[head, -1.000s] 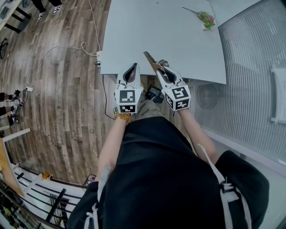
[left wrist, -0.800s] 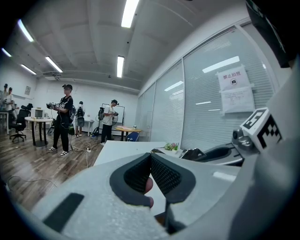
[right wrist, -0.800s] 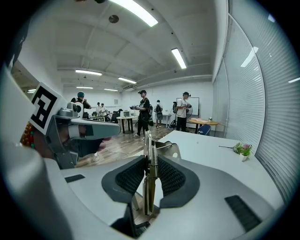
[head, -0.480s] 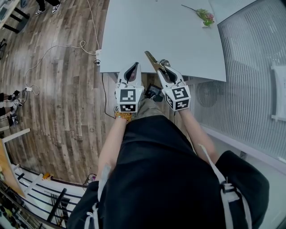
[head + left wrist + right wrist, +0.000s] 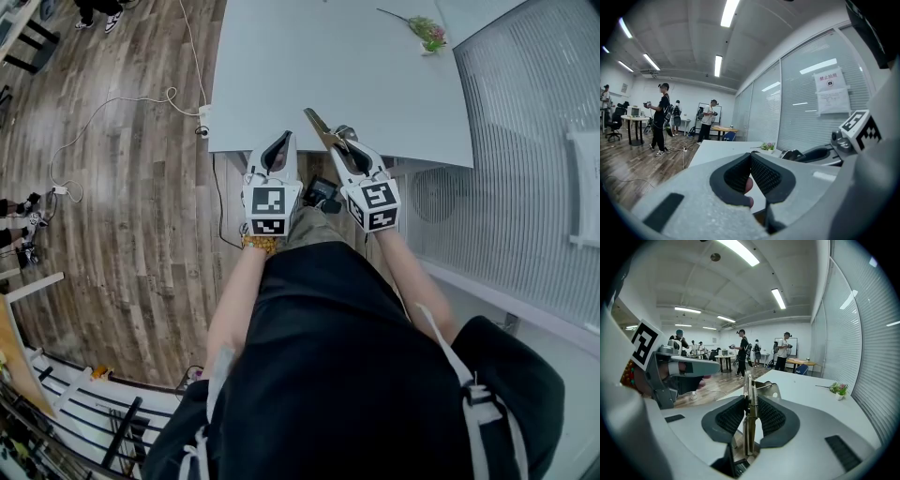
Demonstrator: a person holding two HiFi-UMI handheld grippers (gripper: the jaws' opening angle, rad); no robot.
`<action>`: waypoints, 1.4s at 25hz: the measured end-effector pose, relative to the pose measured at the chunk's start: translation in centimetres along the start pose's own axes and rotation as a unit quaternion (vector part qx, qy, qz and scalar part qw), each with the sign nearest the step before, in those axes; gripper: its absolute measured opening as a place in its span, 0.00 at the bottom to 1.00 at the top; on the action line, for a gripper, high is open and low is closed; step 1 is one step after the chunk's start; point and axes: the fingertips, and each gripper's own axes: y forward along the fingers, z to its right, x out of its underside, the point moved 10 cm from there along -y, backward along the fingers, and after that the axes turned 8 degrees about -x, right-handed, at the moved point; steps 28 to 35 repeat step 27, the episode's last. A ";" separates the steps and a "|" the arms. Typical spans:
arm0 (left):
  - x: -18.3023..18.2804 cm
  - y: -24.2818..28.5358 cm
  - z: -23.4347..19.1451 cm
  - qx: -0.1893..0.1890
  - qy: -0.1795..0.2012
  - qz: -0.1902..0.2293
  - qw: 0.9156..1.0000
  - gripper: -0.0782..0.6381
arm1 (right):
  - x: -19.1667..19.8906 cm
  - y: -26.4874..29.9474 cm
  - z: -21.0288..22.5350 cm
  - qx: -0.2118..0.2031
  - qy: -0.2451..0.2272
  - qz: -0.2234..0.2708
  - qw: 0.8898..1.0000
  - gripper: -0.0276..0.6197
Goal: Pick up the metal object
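The metal object (image 5: 318, 127) is a thin brass-coloured tool with a coil spring (image 5: 752, 399). It stands upright between the pads of my right gripper (image 5: 750, 414), which is shut on it, and its tip pokes out ahead of the jaws. In the head view my right gripper (image 5: 339, 142) hovers over the near edge of the white table (image 5: 328, 66). My left gripper (image 5: 279, 145) is beside it to the left. Its pads (image 5: 761, 173) meet at the tips with nothing held between them.
A small potted plant (image 5: 427, 35) sits at the table's far right corner. A glass wall with blinds (image 5: 534, 141) runs along the right. Cables (image 5: 122, 98) trail over the wooden floor on the left. Several people stand far off in the room (image 5: 741, 357).
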 end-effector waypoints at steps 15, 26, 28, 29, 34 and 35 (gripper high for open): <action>0.1 0.3 0.3 0.011 -0.002 0.003 1.000 0.12 | 3.6 -1.0 2.0 0.029 0.086 -0.019 0.996 0.18; 0.4 0.7 1.1 0.030 -0.005 0.000 1.000 0.12 | 13.2 -5.9 3.9 0.066 0.173 -0.078 0.980 0.18; 0.5 0.6 1.1 0.031 -0.005 -0.001 1.000 0.12 | 14.1 -6.5 3.9 0.069 0.174 -0.084 0.979 0.18; 0.5 0.6 1.1 0.031 -0.005 -0.001 1.000 0.12 | 14.1 -6.5 3.9 0.069 0.174 -0.084 0.979 0.18; 0.5 0.6 1.1 0.031 -0.005 -0.001 1.000 0.12 | 14.1 -6.5 3.9 0.069 0.174 -0.084 0.979 0.18; 0.5 0.6 1.1 0.031 -0.005 -0.001 1.000 0.12 | 14.1 -6.5 3.9 0.069 0.174 -0.084 0.979 0.18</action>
